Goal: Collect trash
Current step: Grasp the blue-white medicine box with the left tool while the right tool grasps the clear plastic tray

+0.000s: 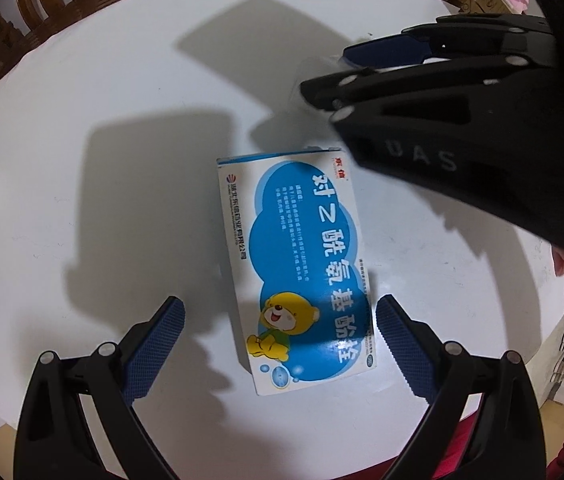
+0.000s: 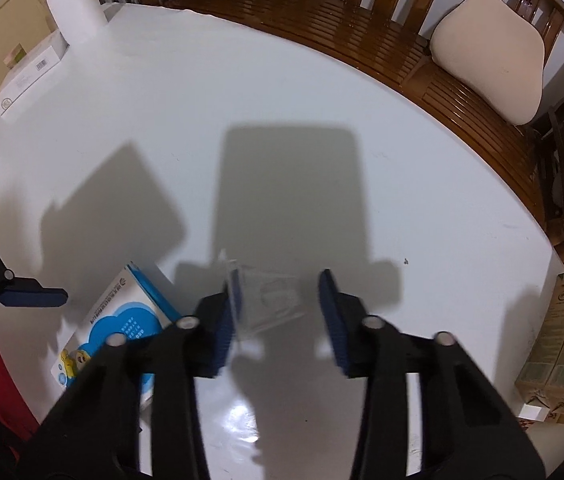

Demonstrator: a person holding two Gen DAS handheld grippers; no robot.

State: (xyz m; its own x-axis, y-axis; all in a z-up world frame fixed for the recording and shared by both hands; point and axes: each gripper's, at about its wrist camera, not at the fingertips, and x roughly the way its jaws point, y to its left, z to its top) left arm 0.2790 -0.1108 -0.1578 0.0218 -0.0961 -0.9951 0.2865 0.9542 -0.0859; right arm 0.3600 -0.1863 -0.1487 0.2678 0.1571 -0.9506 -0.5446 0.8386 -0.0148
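Left claw (image 1: 279, 340) spread wide, its two blue ridged pads standing on either side of the near end of a medicine box (image 1: 296, 272) without touching it; nothing is grasped. The box, white with a blue cloud panel and a yellow cartoon bear, lies flat on the white tabletop (image 1: 101, 92), its long axis running away from the left wrist camera. Right claw (image 2: 282, 312) also released, jaws well apart, hovering over a piece of clear plastic packaging (image 2: 269, 296) that lies on the tabletop (image 2: 282, 80) between them; the plastic's raised edge sits against or just beside the inner face of the left-hand pad (image 2: 225, 320), though actual contact cannot be told, and the other pad stands clear of it. In the left wrist view the right claw (image 1: 362, 68) enters from the upper right, above and beyond the far end of the box. In the right wrist view the box (image 2: 113, 328) appears at lower left, partly hidden by the claw's black linkage, with one blue pad of the left claw (image 2: 29, 296) just beside its far corner. A wooden bench (image 2: 362, 20) with a beige cushion (image 2: 490, 56) borders the far edge of the tabletop.
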